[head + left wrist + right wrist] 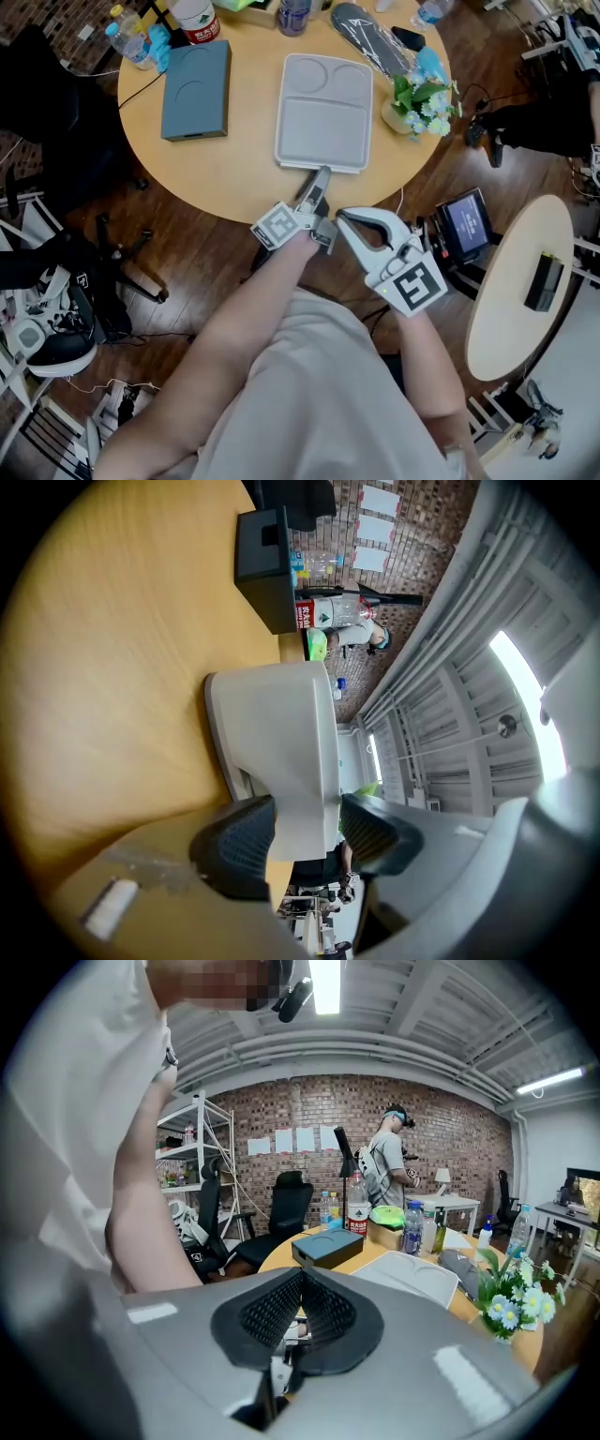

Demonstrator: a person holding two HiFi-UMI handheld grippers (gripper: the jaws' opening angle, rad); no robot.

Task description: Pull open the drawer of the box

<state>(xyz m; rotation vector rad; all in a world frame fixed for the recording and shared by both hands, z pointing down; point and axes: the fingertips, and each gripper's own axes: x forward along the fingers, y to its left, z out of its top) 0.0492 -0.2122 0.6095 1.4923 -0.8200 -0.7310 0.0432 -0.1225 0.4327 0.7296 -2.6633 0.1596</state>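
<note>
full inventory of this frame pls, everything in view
round table: 1, wood, centre
light grey box: 1, table's near edge
blue-grey box: 1, table left
bottles: at least 3, clear, far edge
potted flowers: 1, white-blue, table right
side table: 1, pale, right
black item: 1, on side table
screen device: 1, black, floor right
left tongs: grey, shut on light grey box's near edge
right tongs: grey, shut, empty
</note>
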